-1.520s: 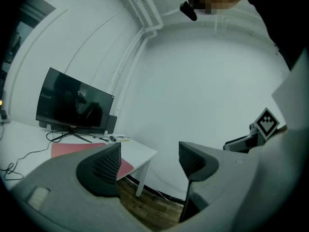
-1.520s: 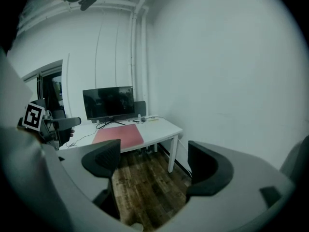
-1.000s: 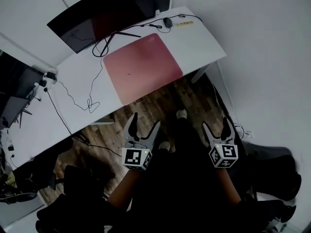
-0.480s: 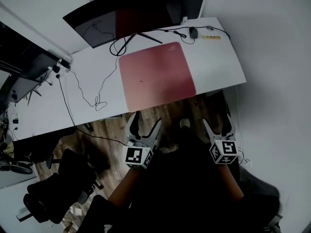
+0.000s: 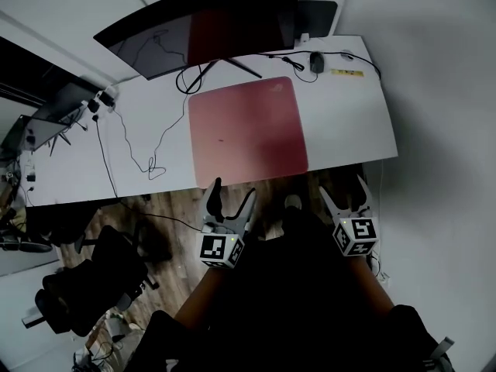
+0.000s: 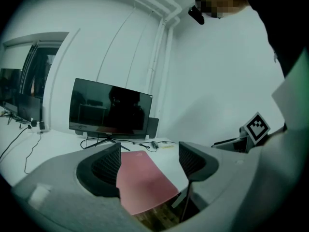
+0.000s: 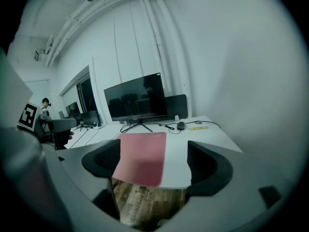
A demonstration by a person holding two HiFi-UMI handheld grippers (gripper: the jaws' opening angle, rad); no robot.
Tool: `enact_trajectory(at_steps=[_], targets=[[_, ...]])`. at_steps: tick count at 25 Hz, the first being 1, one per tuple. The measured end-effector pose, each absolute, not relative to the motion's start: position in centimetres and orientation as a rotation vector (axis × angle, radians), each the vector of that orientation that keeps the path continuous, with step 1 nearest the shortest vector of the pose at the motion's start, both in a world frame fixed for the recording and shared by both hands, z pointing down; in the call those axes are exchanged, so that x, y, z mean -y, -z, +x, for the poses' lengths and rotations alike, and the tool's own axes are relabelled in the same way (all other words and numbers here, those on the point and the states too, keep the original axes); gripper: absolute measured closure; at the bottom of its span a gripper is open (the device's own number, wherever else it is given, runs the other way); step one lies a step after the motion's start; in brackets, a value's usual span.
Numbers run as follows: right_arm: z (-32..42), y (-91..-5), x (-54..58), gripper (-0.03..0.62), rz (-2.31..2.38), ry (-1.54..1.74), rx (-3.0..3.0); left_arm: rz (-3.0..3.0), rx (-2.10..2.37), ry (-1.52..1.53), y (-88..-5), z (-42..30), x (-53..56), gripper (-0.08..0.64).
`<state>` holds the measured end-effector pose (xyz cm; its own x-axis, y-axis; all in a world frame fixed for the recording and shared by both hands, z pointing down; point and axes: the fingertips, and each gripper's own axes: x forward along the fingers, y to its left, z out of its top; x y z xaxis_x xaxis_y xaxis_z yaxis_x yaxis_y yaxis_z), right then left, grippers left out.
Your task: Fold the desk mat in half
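White bench [image 5: 341,115] ahead bears the flat desk mat [image 5: 248,130]; left gripper [image 5: 232,191], spread and empty, fronts its near edge, while right gripper [image 5: 342,188], likewise spread, sits off its corner.

The pink desk mat [image 5: 248,130] lay flat and unfolded. It sat on the white desk [image 5: 349,115], its 6 o'clock edge at the desk's front rim.

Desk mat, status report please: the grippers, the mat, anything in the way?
Both open and empty, short of the desk: left gripper, right gripper. The desk mat lies flat, unfolded. A monitor stand just behind it, a loose cable at its left.
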<state>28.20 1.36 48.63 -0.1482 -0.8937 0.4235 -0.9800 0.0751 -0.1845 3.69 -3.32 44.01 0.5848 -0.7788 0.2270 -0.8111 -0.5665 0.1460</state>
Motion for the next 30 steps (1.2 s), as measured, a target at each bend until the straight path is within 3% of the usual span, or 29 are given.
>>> enact_trajectory(at_steps=[9, 16, 30], targets=[[30.2, -52.2, 1.3, 0.17, 1.753, -0.751, 2.211, 2.371, 1.48, -0.233, -47.3, 2.4, 4.1, 0.201], [29.0, -56.4, 2.1, 0.172, 1.693, -0.898, 2.154, 1.975, 1.611, -0.137, -53.4, -5.4, 4.0, 0.201], [24.0, -64.0, 3.3, 0.173, 1.657, -1.277, 2.024, 1.603, 1.572, -0.02, -63.6, -14.3, 5.7, 0.201]])
